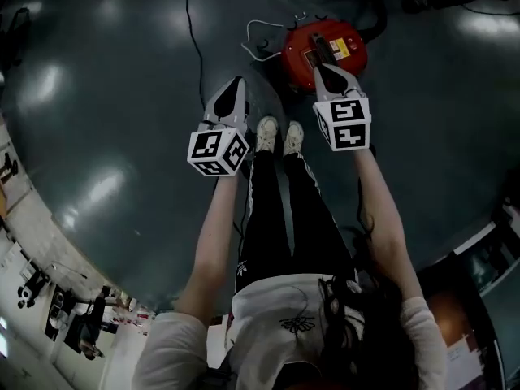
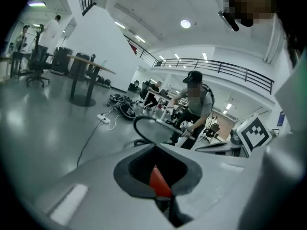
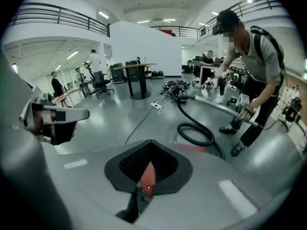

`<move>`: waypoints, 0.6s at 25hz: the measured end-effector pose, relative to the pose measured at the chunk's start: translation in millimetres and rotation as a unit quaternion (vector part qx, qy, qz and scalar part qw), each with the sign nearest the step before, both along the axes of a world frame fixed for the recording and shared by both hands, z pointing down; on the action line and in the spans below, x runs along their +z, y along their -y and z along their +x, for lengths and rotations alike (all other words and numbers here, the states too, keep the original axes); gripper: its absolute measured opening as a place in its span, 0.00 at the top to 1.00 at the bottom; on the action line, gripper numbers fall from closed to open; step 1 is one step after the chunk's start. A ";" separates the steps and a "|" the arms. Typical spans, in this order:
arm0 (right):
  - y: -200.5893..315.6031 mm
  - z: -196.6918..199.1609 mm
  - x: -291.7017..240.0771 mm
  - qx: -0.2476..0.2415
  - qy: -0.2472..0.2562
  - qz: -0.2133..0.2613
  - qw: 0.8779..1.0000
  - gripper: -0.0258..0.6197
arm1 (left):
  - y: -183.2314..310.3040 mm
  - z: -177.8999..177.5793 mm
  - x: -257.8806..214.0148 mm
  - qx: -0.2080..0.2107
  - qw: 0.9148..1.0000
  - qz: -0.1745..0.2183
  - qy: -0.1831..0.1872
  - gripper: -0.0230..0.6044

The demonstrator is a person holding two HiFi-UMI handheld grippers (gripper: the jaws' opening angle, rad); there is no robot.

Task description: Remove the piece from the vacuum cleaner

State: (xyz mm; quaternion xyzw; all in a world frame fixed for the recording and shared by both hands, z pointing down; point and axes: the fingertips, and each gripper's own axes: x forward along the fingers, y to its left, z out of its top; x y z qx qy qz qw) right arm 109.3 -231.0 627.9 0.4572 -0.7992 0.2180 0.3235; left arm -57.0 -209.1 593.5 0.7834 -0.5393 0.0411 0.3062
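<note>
Open dark floor [image 1: 122,96] spreads wide to our left and ahead, crossed by a thin black cable [image 1: 193,35]. Our shoes [image 1: 266,133] stand just behind the gripper tips. The red vacuum cleaner [image 1: 302,51] sits on the floor just ahead of our right foot. A black hose [image 1: 372,10] curls off its far side and a white cord [image 1: 253,32] loops at its left.

The right hand-held gripper [image 1: 327,69] hangs with its tip over the vacuum cleaner's near edge, jaws pressed together on nothing; we cannot tell whether it touches. The left hand-held gripper [image 1: 236,82], likewise closed and empty, points at bare floor left of the vacuum cleaner, apart from it.

The vacuum cleaner is round, with a black handle and a yellow label [image 1: 341,49] on top.
</note>
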 end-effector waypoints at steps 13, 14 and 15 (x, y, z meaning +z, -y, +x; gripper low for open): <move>20.1 -32.3 151.6 -0.065 -0.067 -0.159 0.983 0.92 | -3.2 9.1 162.2 -0.013 0.985 -0.171 -0.020 0.72; 18.8 -32.5 152.6 -0.065 -0.068 -0.163 0.982 0.92 | -3.3 11.5 163.7 -0.011 0.985 -0.174 -0.019 0.72; 17.7 -32.2 152.9 -0.065 -0.069 -0.166 0.982 0.92 | -3.0 13.5 165.5 -0.009 0.984 -0.177 -0.018 0.72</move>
